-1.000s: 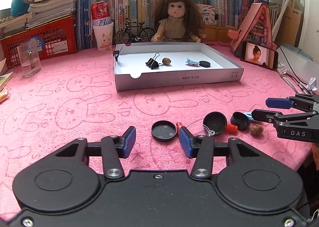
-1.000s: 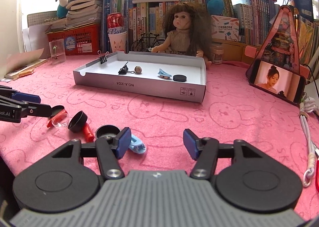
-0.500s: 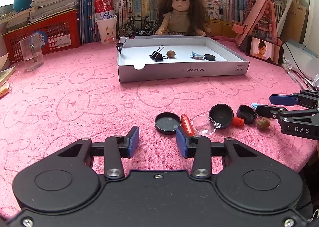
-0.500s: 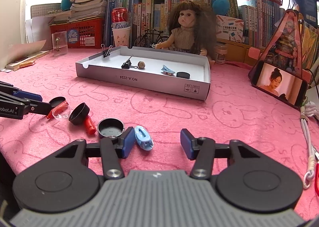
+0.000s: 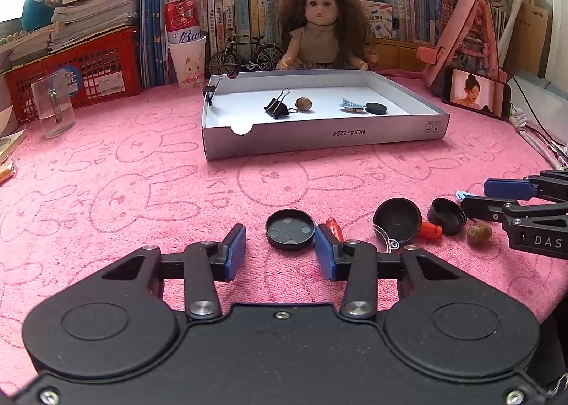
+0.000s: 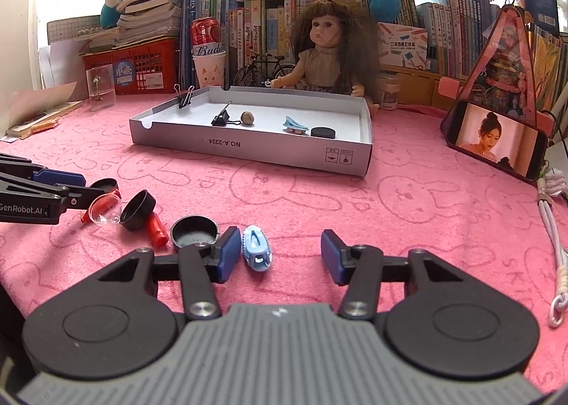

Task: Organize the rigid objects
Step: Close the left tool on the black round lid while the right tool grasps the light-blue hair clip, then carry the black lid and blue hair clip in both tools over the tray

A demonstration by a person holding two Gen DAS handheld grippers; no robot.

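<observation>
Pink cloth (image 6: 408, 227); both claws (image 5: 280, 250) (image 6: 280, 255) agape, empty, right closing beside blue clip (image 6: 256, 253), half-hidden cap (image 6: 193, 231).

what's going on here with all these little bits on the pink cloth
A person is sorting small items into a white box, one tool in each hand. The box already holds a binder clip, a nut, a blue hair clip and a black cap. The left tool sits open just before another black lid. The right tool has been closing, with a blue clip between its pads but not yet pinched. More caps and a second nut wait on the cloth.
</observation>
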